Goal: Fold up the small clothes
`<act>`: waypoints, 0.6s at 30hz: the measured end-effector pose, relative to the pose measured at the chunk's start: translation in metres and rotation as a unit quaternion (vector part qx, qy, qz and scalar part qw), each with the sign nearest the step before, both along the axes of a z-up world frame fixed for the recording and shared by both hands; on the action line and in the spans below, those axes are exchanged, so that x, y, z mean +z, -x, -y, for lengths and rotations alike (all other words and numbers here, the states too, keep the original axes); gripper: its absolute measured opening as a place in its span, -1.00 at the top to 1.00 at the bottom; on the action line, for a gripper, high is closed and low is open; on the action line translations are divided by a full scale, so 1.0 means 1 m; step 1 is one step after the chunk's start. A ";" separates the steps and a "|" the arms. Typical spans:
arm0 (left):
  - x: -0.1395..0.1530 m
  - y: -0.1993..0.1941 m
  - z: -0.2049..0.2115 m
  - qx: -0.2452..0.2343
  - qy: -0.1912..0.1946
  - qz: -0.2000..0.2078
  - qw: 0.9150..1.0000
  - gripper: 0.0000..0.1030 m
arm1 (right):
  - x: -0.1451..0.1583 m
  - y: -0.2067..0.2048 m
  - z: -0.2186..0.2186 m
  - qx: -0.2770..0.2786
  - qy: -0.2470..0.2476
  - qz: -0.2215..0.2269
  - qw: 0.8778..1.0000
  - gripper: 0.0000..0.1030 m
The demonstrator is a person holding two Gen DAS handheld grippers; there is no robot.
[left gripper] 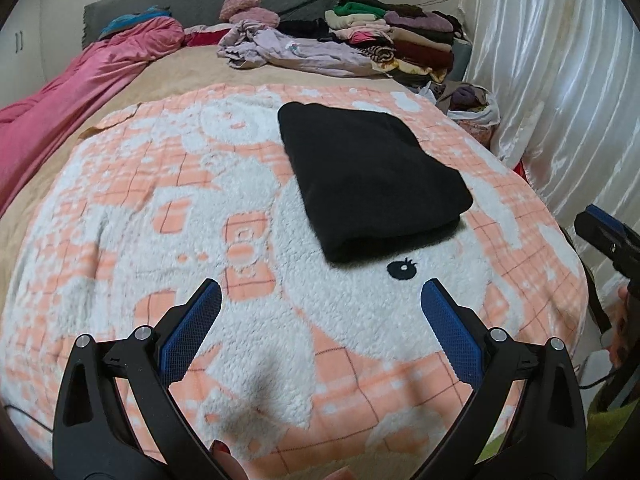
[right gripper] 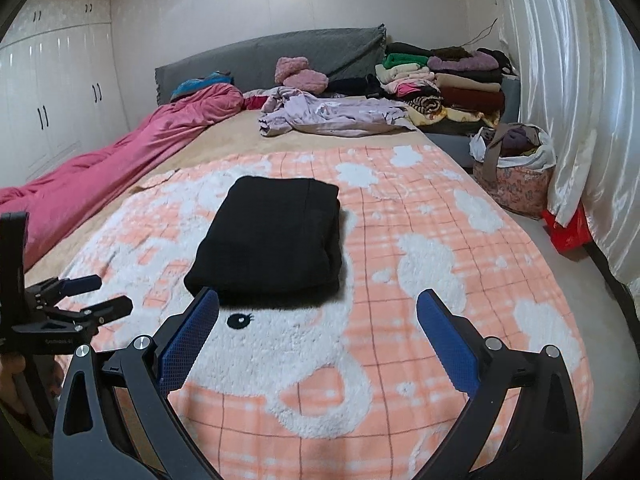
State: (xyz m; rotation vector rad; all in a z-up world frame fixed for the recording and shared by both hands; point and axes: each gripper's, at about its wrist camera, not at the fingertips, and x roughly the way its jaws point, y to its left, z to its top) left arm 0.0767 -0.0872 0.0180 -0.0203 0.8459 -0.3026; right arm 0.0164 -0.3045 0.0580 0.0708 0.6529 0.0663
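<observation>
Left wrist view: black two-finger left gripper with blue ribbed pads [left gripper: 321, 300] sits nearest the lens, jaws spread wide, nothing between them. It hangs above a fleecy peach-and-white checked blanket [left gripper: 120, 240]. Beyond the fingertips, slightly right of centre, lies the black soft-knit garment, folded into a thick rectangle [left gripper: 372, 180], flat on the blanket, apart from both pads. At the far right edge the right gripper is partly in frame; its opening cannot be read from here. Heap of loose lilac clothing [left gripper: 292, 50] and a stack of folded clothes [left gripper: 400, 40] sit well back near the grey headboard.

Right wrist view: right gripper [right gripper: 318, 308] also wide open and empty; the black garment lies just past its left pad, not touching. Left gripper shows at lower left, fingers parted.

Judgement: fabric looks light, limp and thick, not slippery, not fragile; layers may slide apart if pinched at one corner. Best hold is the doubled near edge, both grippers clamping all layers, one toward each near corner
</observation>
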 end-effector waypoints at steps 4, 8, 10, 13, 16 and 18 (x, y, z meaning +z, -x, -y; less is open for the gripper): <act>-0.001 0.003 -0.005 0.006 0.007 -0.002 1.000 -0.82 | -0.008 0.001 -0.010 0.001 0.014 -0.006 1.000 -0.92; -0.003 0.004 -0.007 0.010 0.009 -0.006 1.000 -0.82 | -0.018 -0.002 -0.017 0.001 0.021 -0.021 1.000 -0.92; -0.003 0.004 -0.008 0.012 0.009 -0.006 1.000 -0.82 | -0.022 -0.003 -0.017 0.000 0.019 -0.028 0.999 -0.92; -0.003 0.004 -0.008 0.016 0.002 -0.005 1.000 -0.82 | -0.027 -0.003 -0.017 -0.004 0.018 -0.037 0.999 -0.92; -0.003 0.004 -0.008 0.017 0.000 -0.006 1.000 -0.82 | -0.028 -0.004 -0.019 -0.004 0.020 -0.040 0.999 -0.92; -0.003 0.004 -0.008 0.021 -0.002 -0.008 1.000 -0.82 | -0.029 -0.004 -0.019 -0.003 0.020 -0.040 0.999 -0.92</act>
